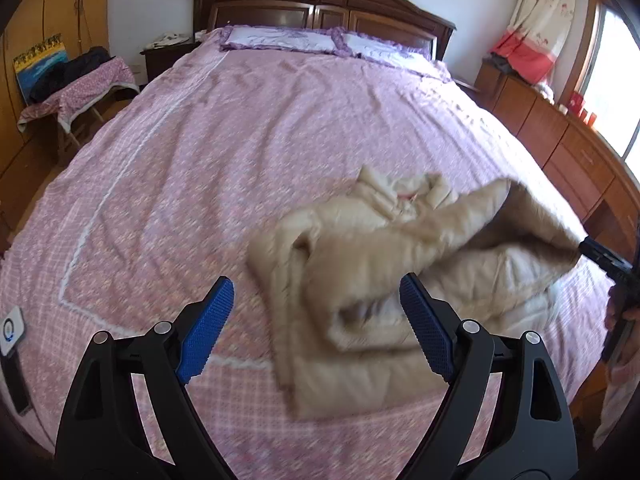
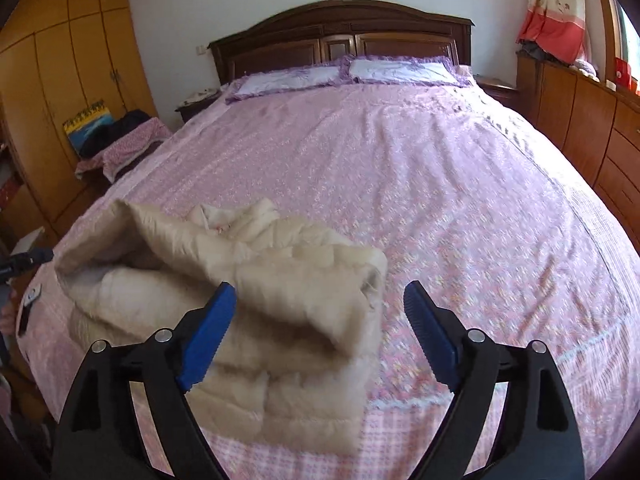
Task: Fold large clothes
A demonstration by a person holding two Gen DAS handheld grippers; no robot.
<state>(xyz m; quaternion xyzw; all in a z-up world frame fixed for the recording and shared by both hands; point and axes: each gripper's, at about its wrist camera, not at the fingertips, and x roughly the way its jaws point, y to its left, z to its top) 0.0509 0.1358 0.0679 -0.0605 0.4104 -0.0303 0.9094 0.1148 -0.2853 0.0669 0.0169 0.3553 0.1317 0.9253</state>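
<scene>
A beige puffy coat (image 1: 372,264) lies partly folded on the pink bedspread (image 1: 200,160) near the bed's foot, with its collar toward the headboard. My left gripper (image 1: 316,320) is open and empty above the coat's left edge. My right gripper (image 2: 320,320) is open and empty over the coat (image 2: 248,280), near its right edge. The right gripper also shows at the right edge of the left wrist view (image 1: 612,268), close to the coat's raised flap. The left gripper shows at the left edge of the right wrist view (image 2: 20,264).
Two purple-trimmed pillows (image 1: 280,40) lie by the dark wooden headboard (image 1: 320,4). A chair with clothes (image 1: 76,88) and a wardrobe (image 2: 60,80) stand left of the bed. Wooden drawers (image 1: 572,152) line the right side. A small white device (image 1: 12,330) lies on the bedspread's left corner.
</scene>
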